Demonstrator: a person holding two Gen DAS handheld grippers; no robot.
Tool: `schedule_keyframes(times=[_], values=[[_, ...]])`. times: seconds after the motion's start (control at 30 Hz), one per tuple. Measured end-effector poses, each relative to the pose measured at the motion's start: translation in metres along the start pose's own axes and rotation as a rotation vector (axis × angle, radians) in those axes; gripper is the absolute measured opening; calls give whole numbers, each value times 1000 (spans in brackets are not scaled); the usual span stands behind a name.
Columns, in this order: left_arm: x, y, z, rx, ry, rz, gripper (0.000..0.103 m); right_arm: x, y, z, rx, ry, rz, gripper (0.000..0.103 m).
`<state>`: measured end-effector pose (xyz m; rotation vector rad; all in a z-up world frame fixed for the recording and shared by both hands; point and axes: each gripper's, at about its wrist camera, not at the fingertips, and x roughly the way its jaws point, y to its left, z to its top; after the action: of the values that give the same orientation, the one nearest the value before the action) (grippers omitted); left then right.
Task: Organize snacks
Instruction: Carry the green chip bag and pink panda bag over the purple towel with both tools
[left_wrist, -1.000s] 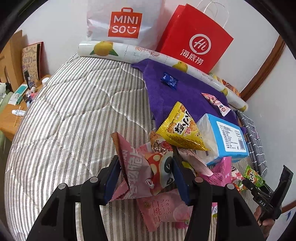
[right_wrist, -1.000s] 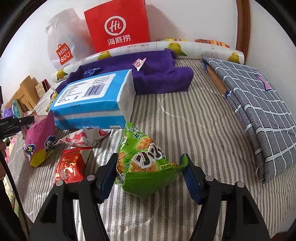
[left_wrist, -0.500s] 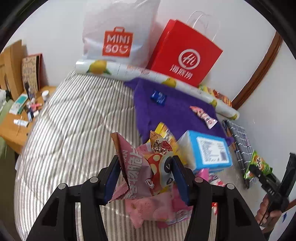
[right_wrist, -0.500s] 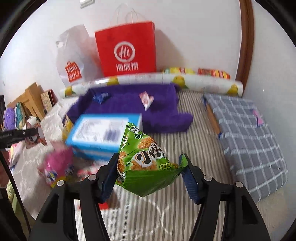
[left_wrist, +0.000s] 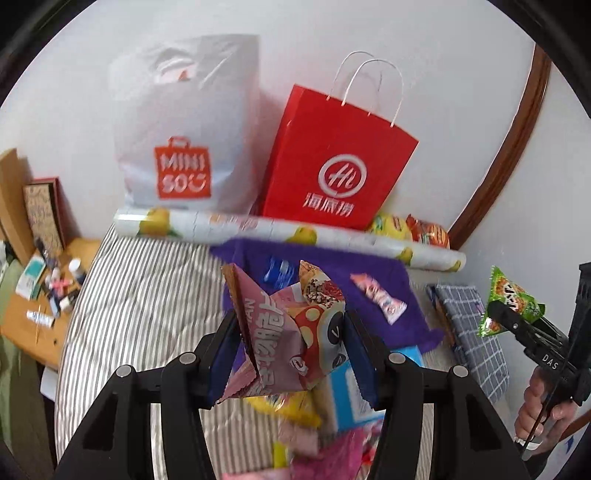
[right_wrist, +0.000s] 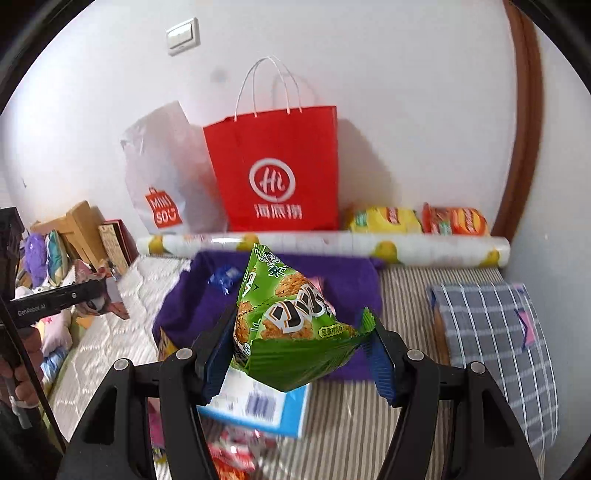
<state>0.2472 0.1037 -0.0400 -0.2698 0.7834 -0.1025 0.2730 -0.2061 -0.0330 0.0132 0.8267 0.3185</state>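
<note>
My left gripper (left_wrist: 290, 354) is shut on a pink snack packet (left_wrist: 280, 332) and holds it high above the striped bed (left_wrist: 140, 295). My right gripper (right_wrist: 299, 350) is shut on a green snack packet (right_wrist: 284, 325), also raised over the bed; it also shows in the left wrist view (left_wrist: 509, 306). Below lie more snacks and a blue-and-white box (right_wrist: 258, 406). A red paper bag (right_wrist: 277, 166) and a white MINISO bag (right_wrist: 162, 177) stand against the wall at the head of the bed.
A purple towel (right_wrist: 184, 314) with small sweets lies beyond the box. A rolled lemon-print mat (right_wrist: 332, 243) runs along the wall, with yellow and orange packets (right_wrist: 417, 219) behind it. A folded checked cloth (right_wrist: 491, 332) lies right. A cluttered wooden side table (left_wrist: 37, 295) stands left.
Both grippers have risen from the bed with their packets, and now face the bags at the wall. The snack pile has dropped low in both views.
</note>
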Motion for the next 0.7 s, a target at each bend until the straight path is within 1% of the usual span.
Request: schedule_keyframes(times=[0.1,0.23,0.47,0.53,0.63,0.7], values=[[11,-9,18,10,-9,-4,53,19,-1,21,0,3,16,64],[34,-17,34,12,-1,-19,53,42,-5,36,3,10,23,64],[73,-27,55,10,27,-34,53,86,-16,55,1,47,31,64],[86,-28,62,-2,37,-38,53,100,-21,61,21,50,35,64],[101,-31,66,6,50,-41,53,122,-29,64,47,77,53,64],[110,-28,65,9,61,-34,53,135,-33,63,51,91,48,64]])
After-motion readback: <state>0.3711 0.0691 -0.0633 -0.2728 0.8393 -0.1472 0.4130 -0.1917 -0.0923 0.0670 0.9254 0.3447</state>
